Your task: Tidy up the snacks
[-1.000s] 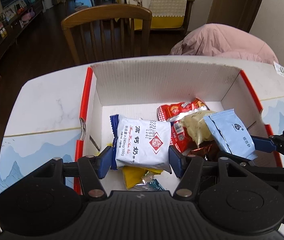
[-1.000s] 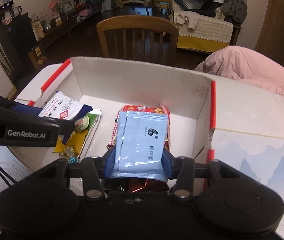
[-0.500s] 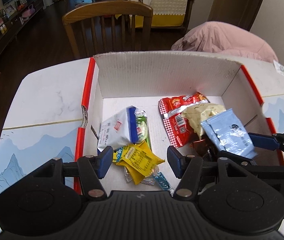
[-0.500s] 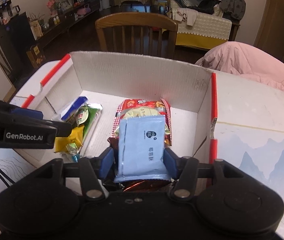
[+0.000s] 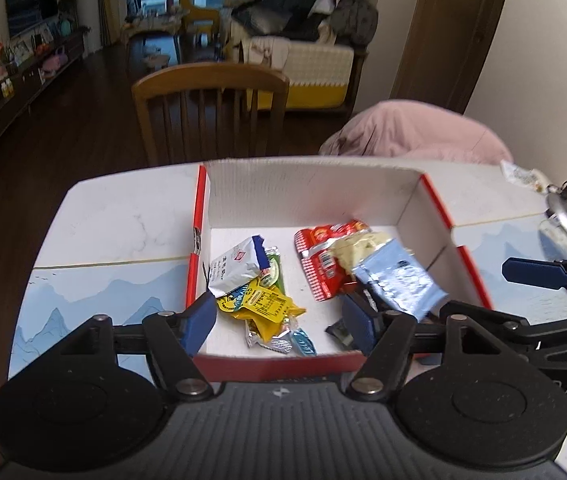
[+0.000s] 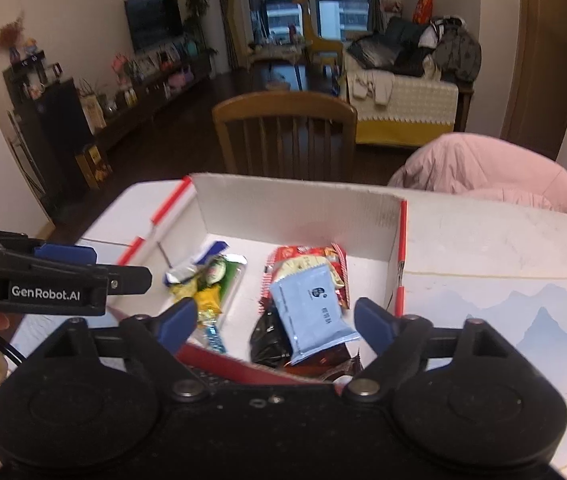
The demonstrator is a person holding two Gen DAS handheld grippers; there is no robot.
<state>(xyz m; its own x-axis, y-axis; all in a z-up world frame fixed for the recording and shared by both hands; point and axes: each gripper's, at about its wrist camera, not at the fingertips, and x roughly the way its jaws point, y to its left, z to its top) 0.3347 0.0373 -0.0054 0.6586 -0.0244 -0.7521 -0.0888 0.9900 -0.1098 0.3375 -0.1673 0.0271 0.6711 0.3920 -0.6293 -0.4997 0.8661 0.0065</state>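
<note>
Both grippers opening, nothing gripped; blue packet (image 6: 313,312) lies loose between right gripper (image 6: 275,326) jaws, long axis pointing away; left gripper (image 5: 281,326) over yellow packet (image 5: 261,304), box (image 5: 311,196) left side

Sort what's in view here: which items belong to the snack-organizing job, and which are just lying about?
Job: cardboard box; light blue packet; white milk-tablet packet; red packet; yellow packet; left gripper and right gripper, both opening, empty.

Lying about: wooden chair; pink garment; sofa.
</note>
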